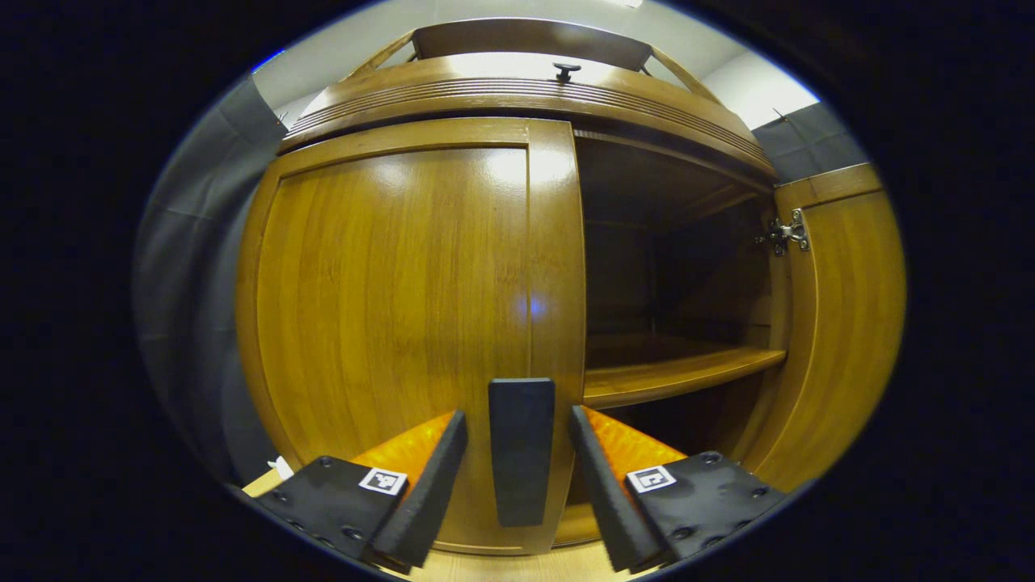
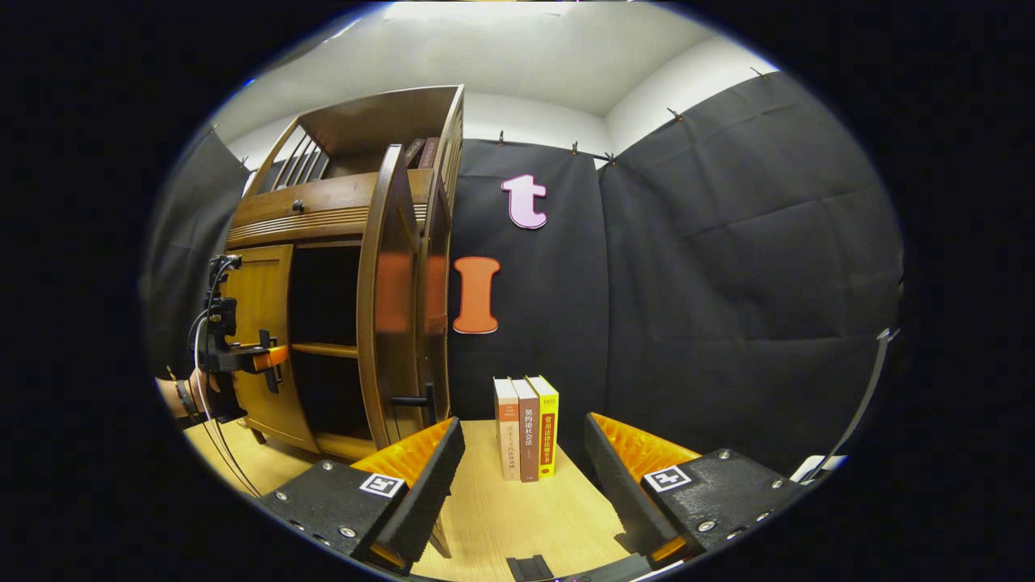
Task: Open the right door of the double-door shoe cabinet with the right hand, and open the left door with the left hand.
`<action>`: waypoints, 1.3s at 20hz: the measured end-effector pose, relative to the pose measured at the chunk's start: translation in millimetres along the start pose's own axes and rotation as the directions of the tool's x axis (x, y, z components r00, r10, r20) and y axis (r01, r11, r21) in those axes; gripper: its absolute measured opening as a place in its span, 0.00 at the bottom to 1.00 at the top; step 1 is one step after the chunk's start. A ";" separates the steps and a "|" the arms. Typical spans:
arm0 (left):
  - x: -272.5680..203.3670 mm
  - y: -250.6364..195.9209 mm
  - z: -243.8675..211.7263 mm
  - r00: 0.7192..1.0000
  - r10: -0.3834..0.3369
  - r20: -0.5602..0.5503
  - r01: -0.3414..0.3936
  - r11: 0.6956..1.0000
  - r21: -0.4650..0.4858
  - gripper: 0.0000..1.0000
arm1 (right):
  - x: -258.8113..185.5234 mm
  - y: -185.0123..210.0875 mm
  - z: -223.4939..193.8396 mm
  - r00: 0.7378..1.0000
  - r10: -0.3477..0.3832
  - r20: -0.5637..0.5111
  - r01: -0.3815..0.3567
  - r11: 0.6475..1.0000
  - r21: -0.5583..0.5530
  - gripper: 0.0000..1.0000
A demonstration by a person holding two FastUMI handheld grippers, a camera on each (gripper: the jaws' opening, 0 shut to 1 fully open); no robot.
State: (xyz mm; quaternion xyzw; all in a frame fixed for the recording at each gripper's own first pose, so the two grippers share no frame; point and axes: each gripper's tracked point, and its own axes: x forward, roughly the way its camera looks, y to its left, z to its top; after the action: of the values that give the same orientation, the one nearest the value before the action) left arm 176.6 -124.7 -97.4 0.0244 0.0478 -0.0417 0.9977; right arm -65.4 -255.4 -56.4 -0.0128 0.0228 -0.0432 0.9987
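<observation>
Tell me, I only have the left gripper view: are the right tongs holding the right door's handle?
Observer: No. The right tongs are open and empty, apart from the right door.
Operator: What lies ahead of them?
Observer: Three books standing upright on the table, beside the cabinet.
Operator: Can you see my left tongs from there?
Observer: Yes. The left tongs sit at the inner edge of the left door, beside the dark opening.
</observation>
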 end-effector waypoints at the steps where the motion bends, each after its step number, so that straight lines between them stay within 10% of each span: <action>1: -0.1 1.4 -2.5 1.000 0.001 -0.004 -0.001 1.000 0.009 0.61 | 0.0 2.3 -0.9 1.000 0.001 -0.003 -0.001 1.000 -0.004 0.92; 12: -0.3 0.0 -7.2 0.998 -0.003 -0.066 0.002 1.000 -0.004 0.27 | -4.6 16.9 2.9 1.000 0.025 0.005 -0.025 0.999 0.025 0.92; 26: -72.3 9.8 -0.5 0.995 -0.033 -0.093 0.033 0.999 -0.002 0.27 | -13.1 19.2 18.9 0.999 0.018 0.033 -0.020 0.999 0.048 0.92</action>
State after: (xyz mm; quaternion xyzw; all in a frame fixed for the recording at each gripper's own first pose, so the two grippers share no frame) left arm 105.7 -109.1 -90.4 0.0252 0.0944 -0.0569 0.9936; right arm -75.8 -234.7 -37.5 0.0108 0.0058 -0.0341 0.9993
